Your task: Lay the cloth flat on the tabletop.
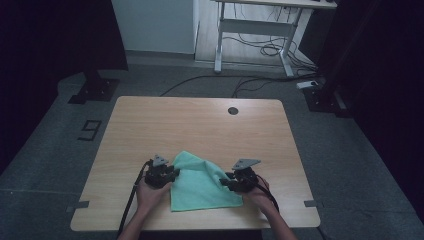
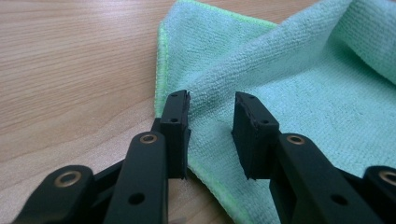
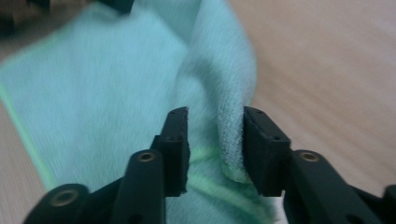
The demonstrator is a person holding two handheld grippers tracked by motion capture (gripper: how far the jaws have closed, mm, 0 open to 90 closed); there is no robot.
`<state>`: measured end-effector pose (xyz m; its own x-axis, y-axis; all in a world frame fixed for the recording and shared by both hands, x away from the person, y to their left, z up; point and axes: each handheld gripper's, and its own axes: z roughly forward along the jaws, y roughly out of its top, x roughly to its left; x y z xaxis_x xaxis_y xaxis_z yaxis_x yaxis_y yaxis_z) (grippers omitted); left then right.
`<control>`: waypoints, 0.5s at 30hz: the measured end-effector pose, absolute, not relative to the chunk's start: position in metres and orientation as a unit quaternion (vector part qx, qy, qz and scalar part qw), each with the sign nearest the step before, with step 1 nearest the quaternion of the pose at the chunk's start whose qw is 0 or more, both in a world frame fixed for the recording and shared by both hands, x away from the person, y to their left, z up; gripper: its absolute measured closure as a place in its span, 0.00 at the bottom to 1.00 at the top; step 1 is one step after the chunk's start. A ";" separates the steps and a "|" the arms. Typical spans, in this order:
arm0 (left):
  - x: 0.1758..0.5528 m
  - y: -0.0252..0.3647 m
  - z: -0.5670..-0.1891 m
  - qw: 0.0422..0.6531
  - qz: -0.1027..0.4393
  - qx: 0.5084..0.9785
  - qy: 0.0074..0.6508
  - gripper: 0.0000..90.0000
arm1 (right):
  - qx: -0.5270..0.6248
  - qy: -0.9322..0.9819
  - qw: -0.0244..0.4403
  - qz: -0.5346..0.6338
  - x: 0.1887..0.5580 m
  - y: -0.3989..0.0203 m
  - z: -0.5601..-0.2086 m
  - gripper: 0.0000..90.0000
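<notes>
A mint-green microfibre cloth (image 1: 200, 182) lies rumpled on the wooden table (image 1: 200, 125) near its front edge, one raised fold running across it. My left gripper (image 1: 173, 174) sits at the cloth's left edge. In the left gripper view its jaws (image 2: 211, 112) stand apart over the cloth (image 2: 289, 84), with the foot of the fold between them and no squeeze on it. My right gripper (image 1: 226, 183) is at the cloth's right side. In the right gripper view its jaws (image 3: 215, 126) are parted around an upright pleat of the cloth (image 3: 116, 84), which leans against the right pad (image 3: 256, 140).
A round cable hole (image 1: 233, 110) sits near the table's far edge. The person's hands reach in from the bottom edge, and a cable (image 1: 129, 202) trails off the left gripper. On the floor beyond the table stand a white desk frame (image 1: 255, 30) and loose cables.
</notes>
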<state>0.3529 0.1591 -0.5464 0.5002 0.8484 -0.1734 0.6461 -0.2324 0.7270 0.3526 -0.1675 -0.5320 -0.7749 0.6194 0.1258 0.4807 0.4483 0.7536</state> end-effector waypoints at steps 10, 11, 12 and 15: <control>0.353 0.159 -0.546 0.388 0.130 0.774 0.482 0.74 | 0.393 0.797 0.097 0.448 0.386 -0.182 -0.523 0.64; 0.353 0.159 -0.546 0.388 0.130 0.774 0.483 0.74 | 0.394 0.798 0.100 0.445 0.389 -0.181 -0.525 0.64; 0.353 0.159 -0.546 0.389 0.129 0.774 0.482 0.74 | 0.400 0.799 0.098 0.439 0.393 -0.179 -0.527 0.64; 0.353 0.160 -0.546 0.389 0.129 0.775 0.482 0.74 | 0.407 0.805 0.089 0.423 0.401 -0.173 -0.535 0.63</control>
